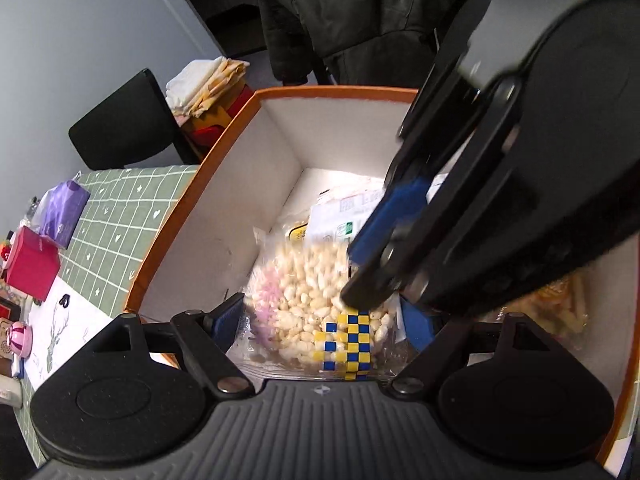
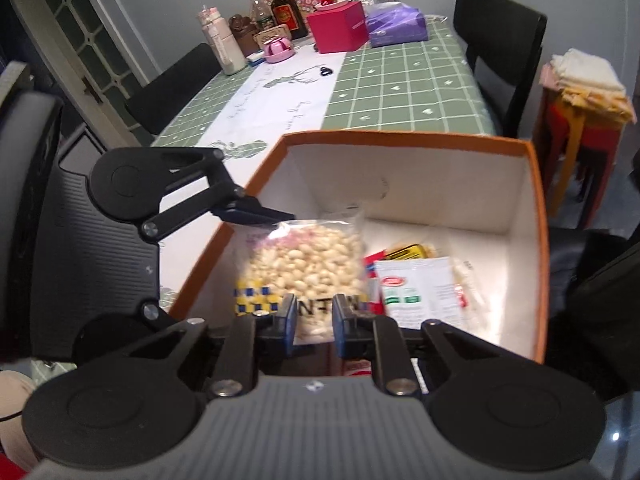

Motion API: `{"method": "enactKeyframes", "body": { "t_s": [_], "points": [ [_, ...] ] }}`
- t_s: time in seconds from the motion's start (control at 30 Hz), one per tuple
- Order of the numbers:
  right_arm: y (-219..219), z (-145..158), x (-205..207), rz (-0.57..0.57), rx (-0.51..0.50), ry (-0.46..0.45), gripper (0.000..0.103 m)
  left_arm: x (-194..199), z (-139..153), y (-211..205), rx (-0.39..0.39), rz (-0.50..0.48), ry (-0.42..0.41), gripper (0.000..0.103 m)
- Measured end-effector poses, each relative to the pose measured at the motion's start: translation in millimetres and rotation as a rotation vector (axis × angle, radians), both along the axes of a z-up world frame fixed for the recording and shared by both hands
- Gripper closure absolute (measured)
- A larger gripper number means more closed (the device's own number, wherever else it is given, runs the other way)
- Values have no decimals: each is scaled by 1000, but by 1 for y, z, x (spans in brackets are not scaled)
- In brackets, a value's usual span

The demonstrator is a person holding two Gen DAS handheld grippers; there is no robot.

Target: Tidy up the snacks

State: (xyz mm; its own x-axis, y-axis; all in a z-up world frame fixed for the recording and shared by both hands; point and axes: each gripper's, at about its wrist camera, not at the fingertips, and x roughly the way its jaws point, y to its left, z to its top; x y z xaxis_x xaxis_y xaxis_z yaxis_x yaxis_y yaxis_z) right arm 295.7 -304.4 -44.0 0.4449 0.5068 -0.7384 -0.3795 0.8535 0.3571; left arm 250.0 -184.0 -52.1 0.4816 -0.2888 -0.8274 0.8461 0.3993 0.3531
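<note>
The clear bag of puffed rice snacks (image 2: 308,268) stands inside the orange-rimmed box (image 2: 538,240), against its left wall, with a white snack packet (image 2: 416,292) and other packets beside it on the box floor. The right tool (image 2: 314,320) has its jaws drawn in on the bag's near edge, plastic pinched between the blue pads. In the right wrist view the left tool (image 2: 276,216) looks closed on the bag's top corner above the box wall, while the left wrist view shows its jaws wide with the bag between them (image 1: 320,332), so I cannot tell its state.

The risks, as I judge them: a pinch on thin film may slip or tear if both tools pull apart, and pressing down could crush the puffs. The bag could also snag on the box rim or topple onto the neighbouring packets.

The right tool's body blocks much of the box's right side in the left wrist view. The printing on the packets is blurred, and a yellowish snack (image 1: 560,304) there is only partly visible.
</note>
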Motion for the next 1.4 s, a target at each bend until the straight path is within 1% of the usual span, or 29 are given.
{"method": "enactKeyframes", "body": {
  "t_s": [0.03,0.07,0.1,0.27,0.37,0.4,0.5,0.57,0.6,0.63,0.67,0.73,0.8,0.83,0.87,0.93,1.0,1.07,1.2,1.3,1.4],
  "points": [
    [3,-2,0,0,-13,1,86,0,1,-1,-9,-1,-3,7],
    [3,-4,1,-1,-21,5,89,-1,2,-1,-20,-4,-6,10],
    [2,-6,4,-13,-23,16,89,-1,2,-2,-17,-8,-7,11],
    [-5,-15,9,-49,-19,67,87,-4,4,3,-25,-15,9,11],
    [-9,-16,11,-65,-21,69,86,-4,8,9,-32,21,20,11],
    [-10,-17,10,-72,-30,75,85,-4,11,11,-41,34,34,14],
    [-9,-17,9,-78,-53,82,77,-5,19,15,-67,56,80,16],
    [-8,-16,7,-85,-74,83,72,-8,24,16,-60,75,75,16],
    [-8,-14,5,-84,-83,80,72,-10,26,17,-57,83,71,16],
    [-8,-12,3,-82,-89,75,71,-12,29,18,-54,93,72,16],
    [-7,-9,0,-80,-95,68,62,-14,32,20,-53,105,75,17],
    [-5,-2,-6,-71,-108,48,56,-19,38,24,-54,133,78,17],
    [-2,5,-12,-60,-122,29,55,-25,45,28,-64,156,69,17],
    [0,8,-16,-54,-126,20,53,-29,50,31,-69,170,66,17],
    [2,12,-20,-48,-129,10,45,-33,54,33,-75,184,63,17],
    [7,19,-28,-33,-135,-16,37,-41,62,39,-92,218,55,17],
    [13,27,-37,-18,-152,-43,36,-51,71,46,-117,256,38,17],
    [19,34,-48,-1,-171,-72,31,-61,81,56,-152,292,21,17],
    [32,47,-68,29,-208,-122,29,-82,100,75,-225,381,-12,17],
    [41,57,-88,50,-226,-170,23,-100,113,91,-286,449,-45,17],
    [51,68,-110,59,-251,-229,21,-120,127,107,-361,509,-82,17]
  ]
}}
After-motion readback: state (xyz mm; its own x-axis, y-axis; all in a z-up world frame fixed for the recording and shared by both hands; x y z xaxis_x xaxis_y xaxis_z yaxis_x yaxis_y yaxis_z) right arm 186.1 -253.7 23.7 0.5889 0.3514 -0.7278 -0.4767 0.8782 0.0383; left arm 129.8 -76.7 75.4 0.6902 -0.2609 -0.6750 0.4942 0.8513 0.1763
